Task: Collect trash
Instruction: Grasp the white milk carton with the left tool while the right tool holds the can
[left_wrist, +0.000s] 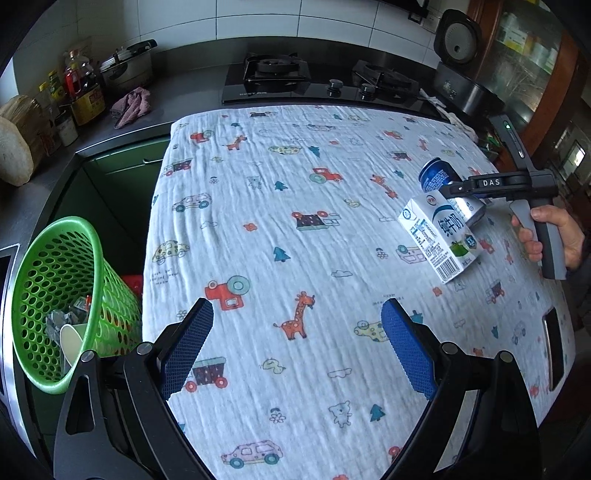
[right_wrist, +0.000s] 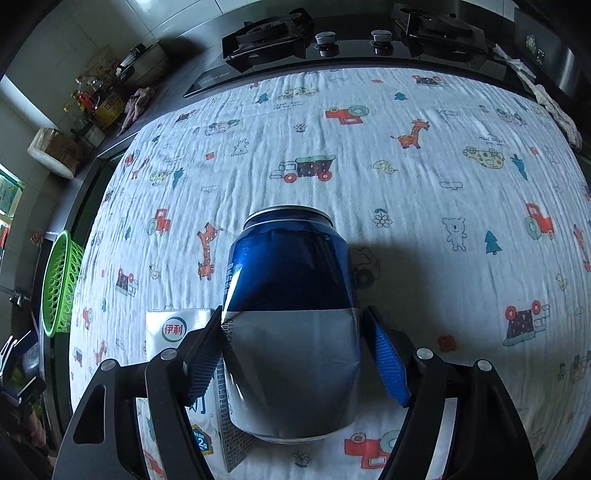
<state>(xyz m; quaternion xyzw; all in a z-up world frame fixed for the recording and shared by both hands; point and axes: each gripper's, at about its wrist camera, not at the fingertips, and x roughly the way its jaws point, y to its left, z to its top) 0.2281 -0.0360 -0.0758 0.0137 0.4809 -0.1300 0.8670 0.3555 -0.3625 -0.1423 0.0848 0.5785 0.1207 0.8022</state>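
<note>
The left gripper (left_wrist: 297, 347) hangs over the crinkled, cartoon-printed cloth (left_wrist: 295, 206), its blue ribbed pads spread wide with nothing between them. At far left a green perforated plastic basket (left_wrist: 55, 295) tilts beside the table, holding crumpled scraps. To the right, the right gripper (right_wrist: 299, 354) clamps a glossy blue-and-silver metal can (right_wrist: 291, 325) lying on its side, pads pressed to its curved walls. A white rectangular milk carton (left_wrist: 439, 240) lies just beside the can on the cloth.
</note>
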